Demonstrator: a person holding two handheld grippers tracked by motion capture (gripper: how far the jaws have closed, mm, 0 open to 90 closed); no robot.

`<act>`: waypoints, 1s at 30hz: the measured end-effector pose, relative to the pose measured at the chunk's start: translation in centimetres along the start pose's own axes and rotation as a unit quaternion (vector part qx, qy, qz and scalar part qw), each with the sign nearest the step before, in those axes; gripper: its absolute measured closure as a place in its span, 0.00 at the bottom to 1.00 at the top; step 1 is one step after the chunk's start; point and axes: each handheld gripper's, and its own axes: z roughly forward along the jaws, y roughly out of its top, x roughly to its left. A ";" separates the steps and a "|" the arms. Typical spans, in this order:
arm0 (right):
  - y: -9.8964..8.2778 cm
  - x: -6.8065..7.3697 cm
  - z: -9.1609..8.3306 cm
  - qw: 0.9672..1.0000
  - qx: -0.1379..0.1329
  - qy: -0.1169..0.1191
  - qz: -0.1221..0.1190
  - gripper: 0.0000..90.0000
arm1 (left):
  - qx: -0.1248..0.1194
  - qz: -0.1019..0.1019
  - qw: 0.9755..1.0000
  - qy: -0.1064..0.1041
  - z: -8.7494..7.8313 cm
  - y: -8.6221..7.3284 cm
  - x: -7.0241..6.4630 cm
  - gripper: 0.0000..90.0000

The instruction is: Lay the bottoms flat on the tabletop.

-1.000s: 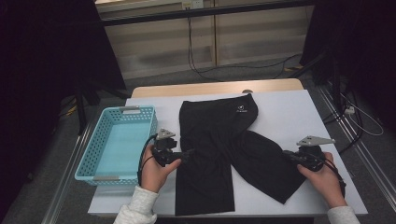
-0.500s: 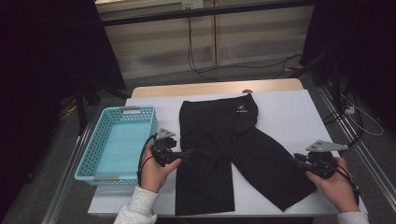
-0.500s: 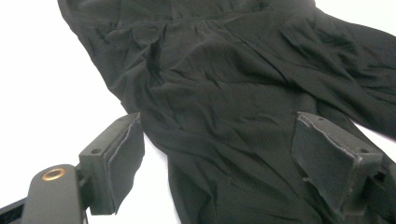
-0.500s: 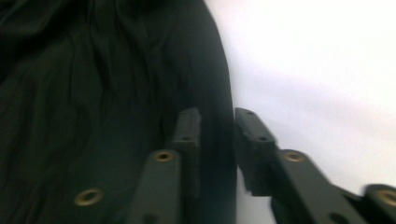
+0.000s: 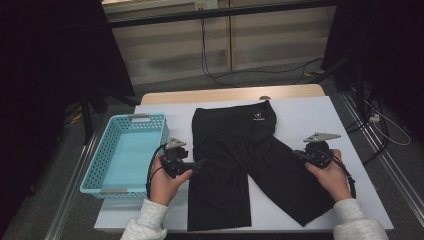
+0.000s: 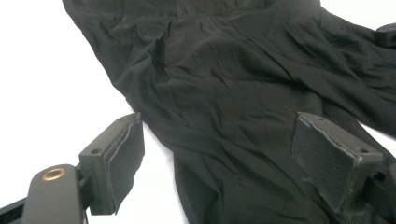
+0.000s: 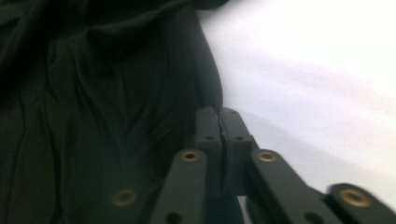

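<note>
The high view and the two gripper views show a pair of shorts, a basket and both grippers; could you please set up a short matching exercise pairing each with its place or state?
Things:
1. black shorts
2. blue basket
3. left gripper
4. right gripper

Places or states:
a. jaws pressed together at the edge of one leg
b. spread flat on the white table, legs apart
c. at the table's left edge, nothing in it
d. jaws wide apart over the cloth

Pairs: 1-b, 2-c, 3-d, 4-a
</note>
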 end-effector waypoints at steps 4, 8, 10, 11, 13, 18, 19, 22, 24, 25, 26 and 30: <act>-0.4 -1.0 -1.4 1.000 -0.017 -0.019 0.014 1.00 | -0.001 0.002 1.000 0.000 0.0 0.0 -0.1 0.20; -1.0 -1.8 -2.5 0.999 -0.014 -0.024 0.031 0.99 | 0.001 0.003 1.000 0.001 0.2 0.0 -0.2 0.20; -1.4 -1.6 -2.3 0.999 -0.001 -0.017 0.029 0.99 | 0.003 0.005 1.000 0.000 0.2 0.0 -0.2 0.20; -1.5 -1.5 -2.2 1.000 0.004 -0.021 0.022 0.98 | 0.005 0.005 1.000 -0.001 0.2 0.0 -0.3 0.20; -1.5 -1.3 -1.9 0.999 0.002 -0.032 0.024 0.82 | 0.005 0.003 1.000 0.000 0.3 0.0 -0.3 0.20; -0.3 -1.2 -0.7 0.999 -0.011 -0.039 0.010 0.70 | 0.005 0.002 1.000 -0.002 0.5 -0.1 -0.3 0.20; 0.1 -1.3 -0.4 0.999 -0.016 -0.033 0.013 0.69 | 0.007 0.003 1.000 -0.001 0.5 -0.1 -0.2 0.20; 1.3 -1.4 0.9 0.999 -0.018 -0.031 0.018 0.68 | 0.007 0.000 1.000 0.000 0.5 -0.1 -0.1 0.20; 1.8 -1.4 1.8 0.999 -0.016 -0.021 0.024 0.72 | 0.006 -0.002 1.000 -0.001 0.5 -0.2 0.0 0.20; 2.0 -1.2 2.3 1.000 -0.003 -0.019 0.011 0.73 | 0.006 -0.004 1.000 -0.002 0.5 -0.2 0.1 0.20; 2.2 -1.1 2.5 1.000 -0.007 -0.024 0.008 0.81 | 0.005 -0.006 1.000 -0.003 0.5 -0.2 0.2 0.20; 2.6 -2.1 2.1 0.999 -0.009 -0.031 0.028 1.00 | 0.003 -0.006 1.000 -0.001 0.4 -0.2 0.3 0.20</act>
